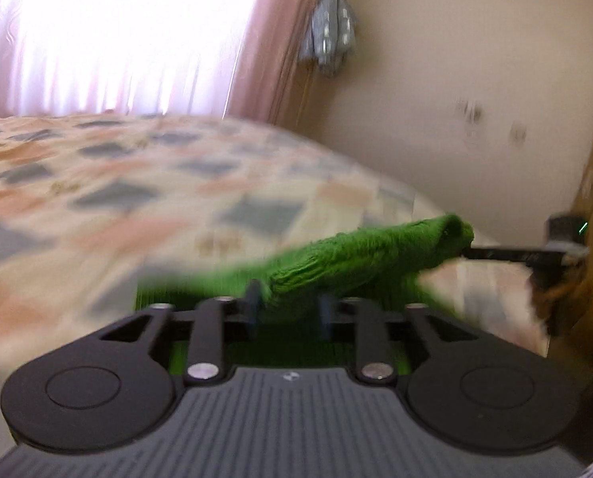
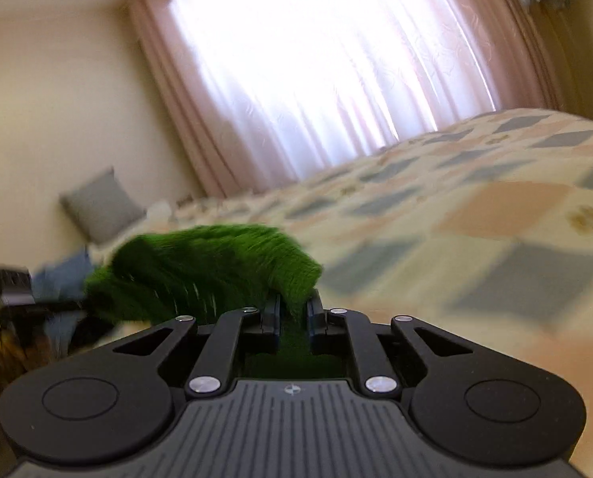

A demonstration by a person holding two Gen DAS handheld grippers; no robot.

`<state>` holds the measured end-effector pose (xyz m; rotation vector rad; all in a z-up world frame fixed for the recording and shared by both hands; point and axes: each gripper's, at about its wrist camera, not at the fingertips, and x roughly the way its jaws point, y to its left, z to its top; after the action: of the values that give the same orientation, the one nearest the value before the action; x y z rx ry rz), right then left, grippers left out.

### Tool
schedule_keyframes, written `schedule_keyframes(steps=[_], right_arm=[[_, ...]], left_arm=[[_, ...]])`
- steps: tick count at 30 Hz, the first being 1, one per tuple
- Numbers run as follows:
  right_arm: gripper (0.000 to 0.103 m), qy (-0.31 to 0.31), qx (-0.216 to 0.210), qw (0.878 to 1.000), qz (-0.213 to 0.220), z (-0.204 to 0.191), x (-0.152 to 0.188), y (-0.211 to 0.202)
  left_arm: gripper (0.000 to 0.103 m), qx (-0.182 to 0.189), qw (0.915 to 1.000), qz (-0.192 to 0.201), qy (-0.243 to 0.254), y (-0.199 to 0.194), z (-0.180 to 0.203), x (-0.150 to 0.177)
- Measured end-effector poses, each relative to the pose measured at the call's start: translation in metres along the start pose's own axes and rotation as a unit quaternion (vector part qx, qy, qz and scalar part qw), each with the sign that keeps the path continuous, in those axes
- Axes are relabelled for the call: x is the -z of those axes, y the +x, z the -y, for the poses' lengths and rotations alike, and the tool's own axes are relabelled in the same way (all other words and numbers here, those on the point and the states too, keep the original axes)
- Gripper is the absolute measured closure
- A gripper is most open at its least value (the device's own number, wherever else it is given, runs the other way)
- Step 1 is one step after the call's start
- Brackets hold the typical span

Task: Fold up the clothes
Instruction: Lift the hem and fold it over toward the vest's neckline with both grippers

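Both tongs have hold of one green garment, a fuzzy knit piece stretched between them above the bed. Left tongs, seen from their own camera, have the blue-tipped fingers drawn in on a bunch of the green cloth, though a gap shows between them and motion blur hides how tight the pinch is. From there the cloth runs up and to the right as a rolled, ridged band, and its far end meets the thin black fingers of the right tongs, which enter from the right edge of that view. In the right wrist view, the right tongs are nearly closed, a fold of the green cloth pinched between the two blue pads and hanging down behind them. The rest of the garment heaps up to the left, reaching toward the left tongs at the left edge. A patchwork bedspread in peach, grey-blue and cream covers the bed. A grey pillow leans against the cream wall, and pink curtains glow with daylight behind the bed. Something pale blue hangs on the wall.
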<state>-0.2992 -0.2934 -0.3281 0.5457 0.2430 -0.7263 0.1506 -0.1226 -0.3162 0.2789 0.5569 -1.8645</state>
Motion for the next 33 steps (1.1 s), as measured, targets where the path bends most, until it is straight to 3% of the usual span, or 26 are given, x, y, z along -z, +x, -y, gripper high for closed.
schedule_keyframes(steps=[1, 3, 4, 6, 8, 10, 12, 14, 15, 17, 18, 20, 21, 25, 26, 27, 29, 31, 33], right_arm=[[0.085, -0.011, 0.002, 1.000, 0.004, -0.010, 0.013, -0.023], [0.066, 0.004, 0.043, 0.999, -0.032, -0.026, 0.058, -0.050], [0.062, 0.011, 0.063, 0.997, -0.050, -0.034, 0.080, -0.064], [0.062, 0.032, 0.083, 0.994, -0.068, -0.041, 0.105, -0.081], [0.062, 0.057, 0.085, 0.992, -0.070, -0.042, 0.112, -0.089], [0.062, 0.079, 0.088, 0.990, -0.072, -0.043, 0.118, -0.097], [0.062, 0.009, 0.102, 0.993, -0.061, -0.056, 0.101, -0.090], [0.062, -0.076, 0.114, 0.989, -0.055, -0.071, 0.087, -0.081], [0.063, -0.136, 0.127, 0.980, -0.065, -0.080, 0.083, -0.067], [0.063, -0.280, 0.166, 0.941, -0.099, -0.099, 0.092, -0.034], [0.065, -0.349, 0.183, 0.912, -0.115, -0.108, 0.097, -0.018], [0.066, -0.486, 0.202, 0.840, -0.134, -0.117, 0.121, 0.006], [0.066, -0.529, 0.204, 0.811, -0.141, -0.117, 0.131, 0.016], [0.066, -0.618, 0.193, 0.749, -0.140, -0.111, 0.151, 0.036], [0.069, -0.630, 0.189, 0.740, -0.143, -0.110, 0.151, 0.039], [0.079, -0.642, 0.185, 0.730, -0.146, -0.109, 0.152, 0.041], [0.096, -0.664, 0.177, 0.711, -0.151, -0.108, 0.154, 0.045], [0.097, -0.658, 0.182, 0.716, -0.147, -0.111, 0.149, 0.040], [0.098, -0.640, 0.199, 0.733, -0.118, -0.121, 0.140, 0.022]], left_arm=[[0.068, -0.011, 0.9997, -0.021, -0.008, -0.008, 0.009, 0.022], [0.068, -0.034, 0.9970, -0.064, -0.026, -0.023, 0.027, 0.066], [0.068, -0.050, 0.9955, -0.079, -0.014, -0.026, 0.037, 0.078], [0.068, -0.084, 0.9907, -0.107, 0.012, -0.031, 0.058, 0.103], [0.067, -0.115, 0.9837, -0.110, 0.083, -0.024, 0.080, 0.106], [0.065, -0.141, 0.9709, -0.113, 0.158, -0.012, 0.097, 0.107], [0.058, -0.159, 0.9519, -0.115, 0.236, 0.005, 0.107, 0.107], [0.058, -0.175, 0.9264, -0.117, 0.312, 0.022, 0.117, 0.106], [0.057, -0.183, 0.9114, -0.117, 0.349, 0.030, 0.121, 0.105], [0.056, -0.198, 0.8766, -0.118, 0.422, 0.047, 0.131, 0.104], [0.055, -0.201, 0.8575, -0.122, 0.457, 0.053, 0.132, 0.109], [0.055, -0.199, 0.8313, -0.127, 0.503, 0.062, 0.133, 0.121], [0.055, -0.196, 0.8287, -0.129, 0.508, 0.065, 0.132, 0.122], [0.055, -0.184, 0.8200, -0.134, 0.525, 0.077, 0.125, 0.125], [0.057, -0.180, 0.8222, -0.138, 0.522, 0.080, 0.122, 0.123], [0.071, -0.175, 0.8252, -0.144, 0.517, 0.082, 0.119, 0.121], [0.090, -0.176, 0.8258, -0.153, 0.514, 0.084, 0.115, 0.118], [0.094, -0.177, 0.8371, -0.139, 0.499, 0.072, 0.115, 0.112], [0.094, -0.192, 0.8503, -0.112, 0.477, 0.050, 0.120, 0.105]])
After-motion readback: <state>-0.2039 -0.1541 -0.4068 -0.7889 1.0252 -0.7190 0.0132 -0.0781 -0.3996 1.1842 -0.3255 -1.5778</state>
